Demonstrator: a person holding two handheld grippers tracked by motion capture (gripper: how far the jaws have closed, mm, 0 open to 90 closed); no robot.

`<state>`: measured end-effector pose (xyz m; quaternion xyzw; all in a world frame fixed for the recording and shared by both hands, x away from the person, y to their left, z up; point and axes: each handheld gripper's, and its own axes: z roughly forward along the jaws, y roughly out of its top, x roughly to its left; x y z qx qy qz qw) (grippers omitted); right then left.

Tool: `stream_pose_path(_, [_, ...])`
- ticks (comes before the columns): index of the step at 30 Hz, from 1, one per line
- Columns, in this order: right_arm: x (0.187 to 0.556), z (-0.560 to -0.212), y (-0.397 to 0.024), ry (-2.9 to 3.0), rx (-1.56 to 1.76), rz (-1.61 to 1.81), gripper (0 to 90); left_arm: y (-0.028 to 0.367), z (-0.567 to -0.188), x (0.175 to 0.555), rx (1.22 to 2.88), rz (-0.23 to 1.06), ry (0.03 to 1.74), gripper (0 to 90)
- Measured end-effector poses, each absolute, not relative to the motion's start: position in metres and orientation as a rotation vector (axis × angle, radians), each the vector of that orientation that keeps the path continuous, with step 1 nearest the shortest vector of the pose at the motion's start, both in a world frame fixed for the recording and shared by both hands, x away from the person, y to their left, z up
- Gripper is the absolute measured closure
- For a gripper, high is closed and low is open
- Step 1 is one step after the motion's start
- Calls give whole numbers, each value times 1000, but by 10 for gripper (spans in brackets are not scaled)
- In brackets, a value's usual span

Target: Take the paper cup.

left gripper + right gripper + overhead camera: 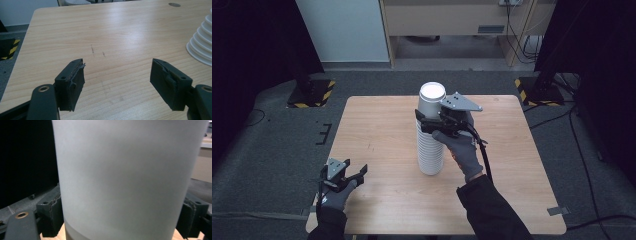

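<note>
— Left gripper?
— Jaws wide apart, nothing between them, low over the table. The cup stack stands well off to its right.
— Right gripper?
— Clamped round the top cup, one jaw on each side.
</note>
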<state>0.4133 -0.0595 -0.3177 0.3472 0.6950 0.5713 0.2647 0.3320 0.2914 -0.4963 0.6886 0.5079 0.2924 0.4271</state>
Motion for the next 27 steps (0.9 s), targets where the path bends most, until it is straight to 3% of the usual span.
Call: stream_pose_path(27, [408,-275,-69,1774,918,1675,152,291,-496,332,1721,731,1268,265])
